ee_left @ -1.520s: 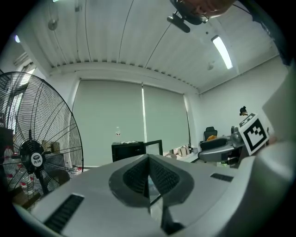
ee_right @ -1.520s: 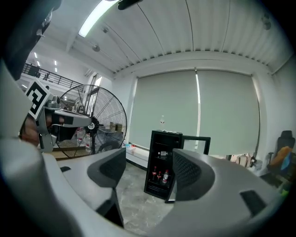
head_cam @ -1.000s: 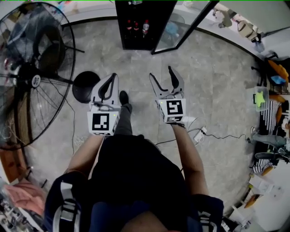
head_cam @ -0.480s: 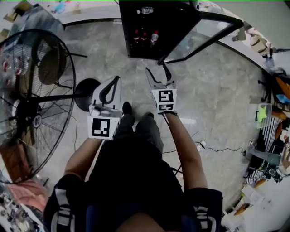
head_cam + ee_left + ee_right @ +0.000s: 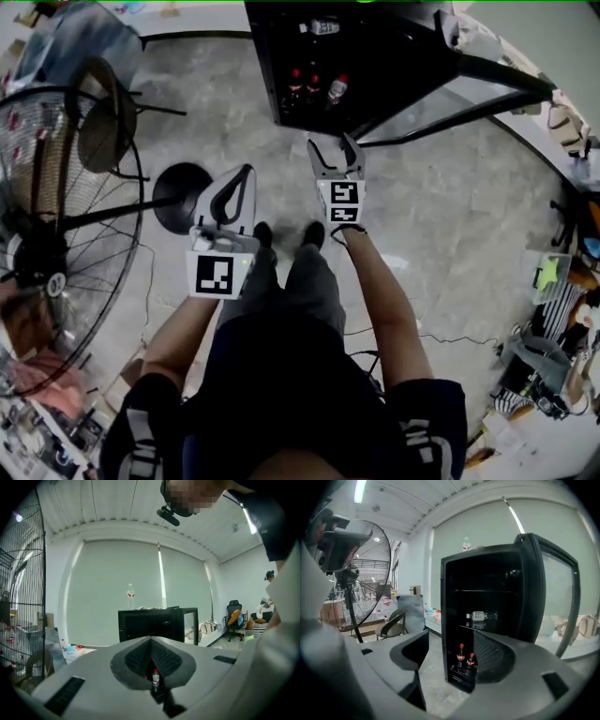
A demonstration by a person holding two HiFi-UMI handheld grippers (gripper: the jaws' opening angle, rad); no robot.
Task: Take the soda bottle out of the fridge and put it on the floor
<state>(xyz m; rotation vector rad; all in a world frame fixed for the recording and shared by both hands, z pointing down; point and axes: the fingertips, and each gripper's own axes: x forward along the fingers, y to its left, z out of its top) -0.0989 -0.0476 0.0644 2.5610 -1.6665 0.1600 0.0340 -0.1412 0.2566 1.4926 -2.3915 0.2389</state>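
— While the right tongs [image 5: 332, 145] are closing, still wide, with nothing between them, where is the soda bottle [image 5: 461, 654] to be found?
— It is seen upright at the bottom of the open fridge [image 5: 449, 620], beside other red-capped bottles [image 5: 314, 87], well apart from both tongs. The left tongs [image 5: 247, 171] are clenched on nothing.
— How is it expected to handle?
— A full plastic bottle is judged fairly heavy, stiff under a squeeze, and possibly slick if chilled.
— Where should hold be taken?
— The labelled body below the shoulder is favoured. The narrow neck could be pinched, but the weight would likely swing. The neighbours should not be knocked, and the bottle is best kept upright until the floor [image 5: 441, 216] is reached.
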